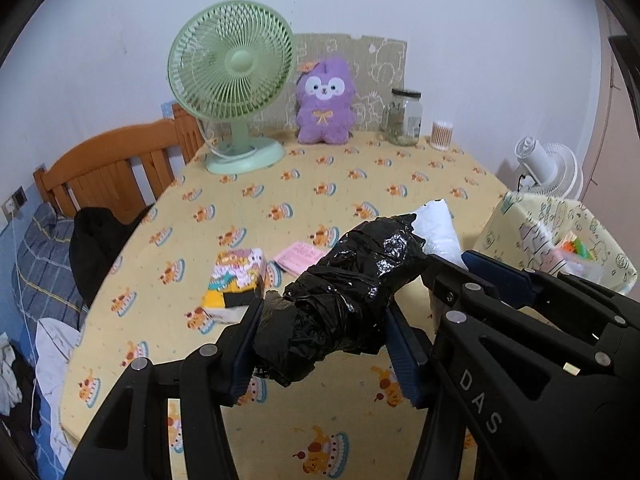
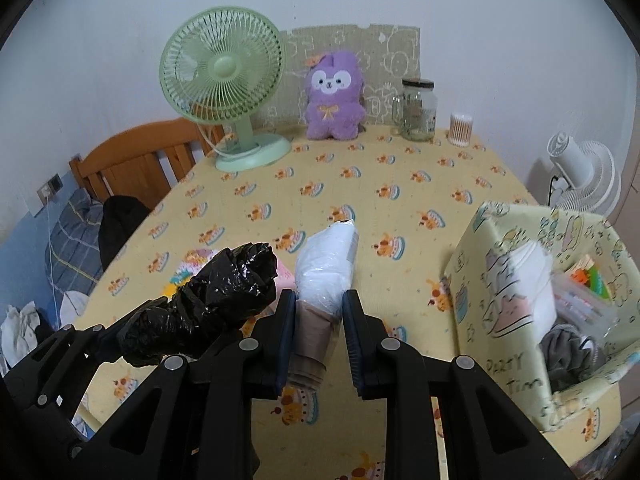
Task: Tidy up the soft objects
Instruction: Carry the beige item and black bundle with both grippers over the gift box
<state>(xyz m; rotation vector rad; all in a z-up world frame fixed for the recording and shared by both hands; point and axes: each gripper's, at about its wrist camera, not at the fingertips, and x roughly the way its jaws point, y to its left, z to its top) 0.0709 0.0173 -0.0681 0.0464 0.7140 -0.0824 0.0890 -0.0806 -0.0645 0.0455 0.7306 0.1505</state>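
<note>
While both bundles are held clear of the counter (image 2: pixel 400 184), the black plastic-wrapped bundle (image 1: pixel 352 296) is clamped between the pads of the left gripper (image 1: pixel 320 336), its jaws set about half apart around the crinkled wrap. The same bundle is seen in the right wrist view (image 2: pixel 208 300), angled up and away from the camera. Just beside it, a clear bag of white soft material (image 2: pixel 326 268) is pinched at its brownish lower end by the right gripper (image 2: pixel 318 344), whose jaws are drawn nearly together on it; the white bag's top is seen past the black bundle in the left view (image 1: pixel 436 232).

Below the bundles, a colourful printed packet (image 1: pixel 236 276) and a pink paper (image 1: pixel 300 258) are lying on the yellow cake-patterned cloth of the counter. At the right edge a pale yellow printed fabric box (image 2: pixel 532 280) is standing open, with white, grey and bright items inside.

Along the far side, a green desk fan (image 2: pixel 222 84), a purple plush toy (image 2: pixel 334 96), a glass jar (image 2: pixel 418 110) and a tub of cotton swabs (image 2: pixel 460 130) are lined up against the wall. A white fan (image 2: pixel 580 176) is seen beyond the counter on the right, and a wooden bed headboard (image 2: pixel 140 156) on the left.
</note>
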